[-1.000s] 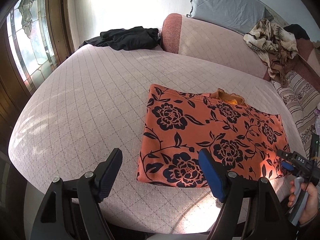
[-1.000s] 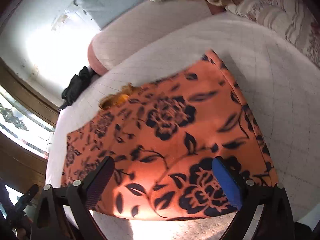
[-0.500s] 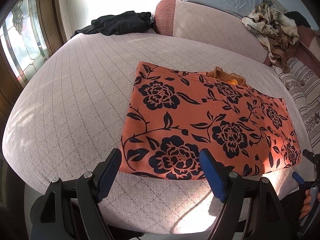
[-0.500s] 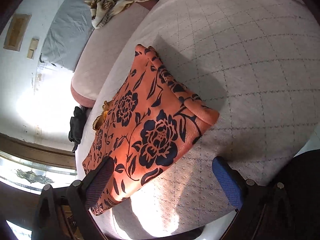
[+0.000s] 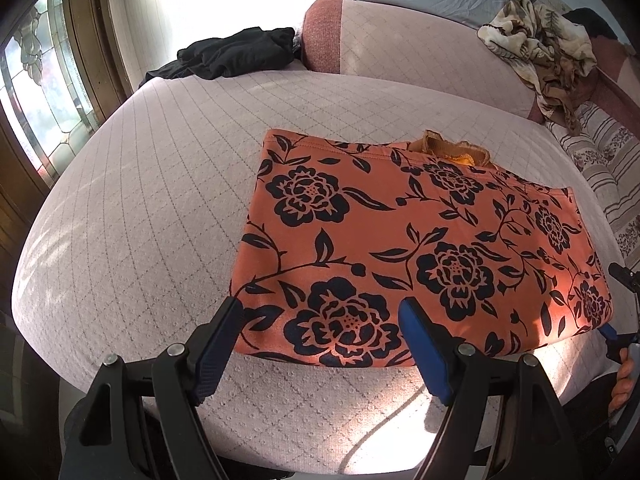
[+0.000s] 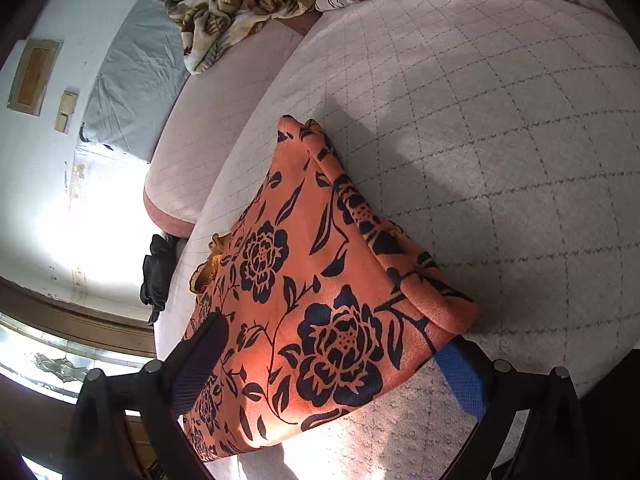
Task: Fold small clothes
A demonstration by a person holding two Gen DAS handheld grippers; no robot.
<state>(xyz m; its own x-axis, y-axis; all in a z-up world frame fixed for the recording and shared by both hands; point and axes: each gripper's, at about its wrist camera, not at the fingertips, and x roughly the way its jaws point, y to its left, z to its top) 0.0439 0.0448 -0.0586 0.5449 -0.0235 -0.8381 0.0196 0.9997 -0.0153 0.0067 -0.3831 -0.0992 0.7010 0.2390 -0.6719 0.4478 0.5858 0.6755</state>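
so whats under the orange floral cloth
The orange floral cloth lies folded on the quilted bed. A yellow-orange bit of fabric sticks out from under its far edge. What that piece is, and anything else beneath, stays covered.

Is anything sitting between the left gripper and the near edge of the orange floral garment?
Nothing visible. The left gripper hangs open over the orange floral garment, with only bare quilted bed cover around that near edge. The black clothing lies far back.
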